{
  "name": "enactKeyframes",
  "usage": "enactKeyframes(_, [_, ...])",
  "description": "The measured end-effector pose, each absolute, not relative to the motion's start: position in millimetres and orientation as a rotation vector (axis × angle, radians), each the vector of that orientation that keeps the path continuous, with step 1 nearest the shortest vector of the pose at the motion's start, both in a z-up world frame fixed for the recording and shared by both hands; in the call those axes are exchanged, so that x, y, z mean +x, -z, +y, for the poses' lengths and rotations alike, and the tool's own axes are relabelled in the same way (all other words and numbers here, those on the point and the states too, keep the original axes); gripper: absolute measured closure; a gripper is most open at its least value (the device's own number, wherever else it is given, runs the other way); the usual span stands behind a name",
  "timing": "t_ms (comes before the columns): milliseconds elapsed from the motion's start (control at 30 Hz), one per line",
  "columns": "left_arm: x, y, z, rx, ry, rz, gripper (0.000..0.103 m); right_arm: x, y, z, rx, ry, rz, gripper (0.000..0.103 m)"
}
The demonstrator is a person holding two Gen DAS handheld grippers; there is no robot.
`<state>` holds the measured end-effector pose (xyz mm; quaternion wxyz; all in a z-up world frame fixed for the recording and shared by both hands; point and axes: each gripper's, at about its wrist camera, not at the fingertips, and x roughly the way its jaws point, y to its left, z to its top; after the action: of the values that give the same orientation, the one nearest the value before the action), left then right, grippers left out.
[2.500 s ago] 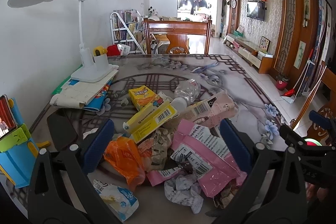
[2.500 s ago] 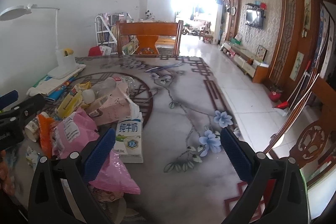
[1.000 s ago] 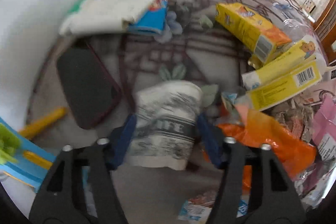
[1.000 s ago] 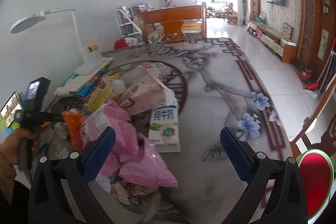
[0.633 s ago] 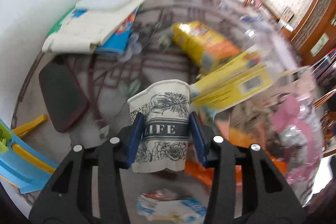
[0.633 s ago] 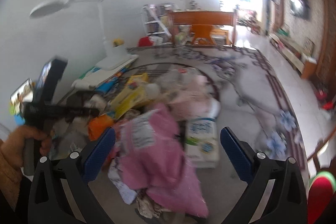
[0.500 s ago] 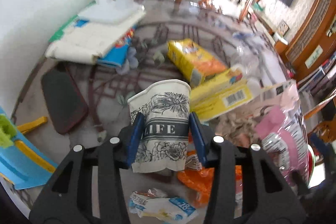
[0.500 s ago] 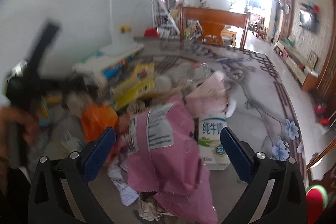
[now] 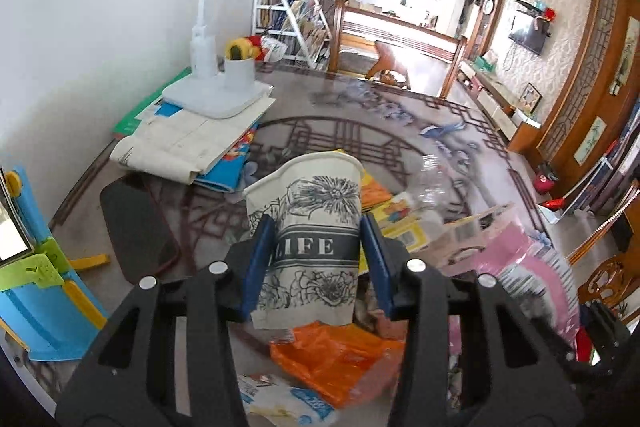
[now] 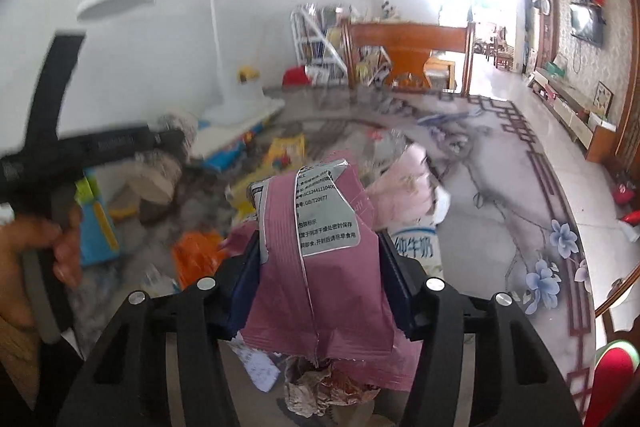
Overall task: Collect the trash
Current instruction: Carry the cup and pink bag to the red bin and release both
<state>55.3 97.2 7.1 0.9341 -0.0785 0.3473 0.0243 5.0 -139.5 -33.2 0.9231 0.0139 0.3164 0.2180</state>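
My left gripper (image 9: 316,247) is shut on a white paper cup (image 9: 308,227) printed "LIFE", held upright above the table. My right gripper (image 10: 320,267) is shut on a pink snack bag (image 10: 320,247) lifted off the trash pile. Under them lie an orange wrapper (image 9: 336,359), yellow boxes (image 9: 400,219), a clear plastic bottle (image 9: 436,183), a white milk carton (image 10: 416,247) and crumpled paper (image 10: 324,387). The left gripper with its cup also shows blurred in the right wrist view (image 10: 160,163).
A white desk lamp (image 9: 216,91) stands on newspapers and books at the back left. A dark phone (image 9: 136,227) lies on the table, next to a blue toy stand (image 9: 36,299). A wooden chair (image 9: 392,39) stands behind the table. A red bin (image 10: 616,379) shows at lower right.
My left gripper closed on the paper cup and lifted it off the table. My right gripper closed on the pink bag and raised it from the pile.
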Motion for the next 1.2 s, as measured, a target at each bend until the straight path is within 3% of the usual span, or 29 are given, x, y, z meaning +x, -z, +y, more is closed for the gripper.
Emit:
enactKeyframes(567, [41,-24,-54,-0.144,0.249,0.685,0.059,-21,2,-272,0.142,-0.160,0.569,0.049])
enactKeyframes(833, [28,9,-142,-0.081,0.544,0.796,0.059,-55,37,-396,0.242,0.116,0.664,0.049])
enactKeyframes(1133, [29,57,-187,0.032,0.644,0.904,0.059,-96,94,-515,0.470,0.381,0.853,0.049])
enactKeyframes(1200, [27,66,-197,0.037,0.664,0.925,0.059,-99,101,-523,0.512,0.398,0.876,0.041])
